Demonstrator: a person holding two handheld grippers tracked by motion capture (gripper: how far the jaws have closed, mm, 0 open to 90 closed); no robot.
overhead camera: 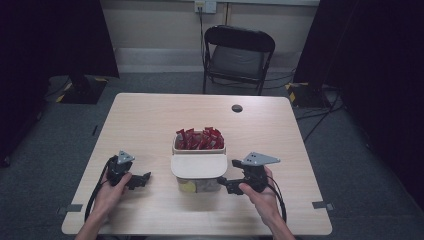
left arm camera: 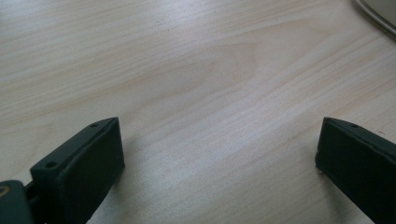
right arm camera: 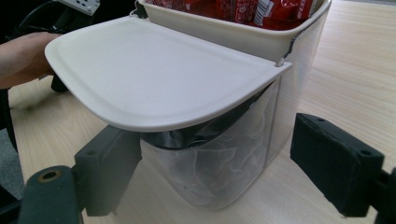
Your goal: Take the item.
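With both pairs of jaws apart and empty, the right gripper point(overhead camera: 231, 183) sits just beside the box point(right arm camera: 243, 140) at mid-table, under its open lid point(right arm camera: 154, 74), and lifting carelessly could snag the lid and tip the red packets point(overhead camera: 199, 139) out, while the left gripper point(overhead camera: 142, 178) rests apart.

My left gripper point(overhead camera: 141, 180) and right gripper point(overhead camera: 226, 182) are black, each with a grey three-cornered plate, thick blocky jaws with small screw holes, and a black cable.

No word, brand or number can be read anywhere. The red packets point(right arm camera: 243, 8) in the container point(right arm camera: 299, 70) carry white print and a barcode, too blurred to make out
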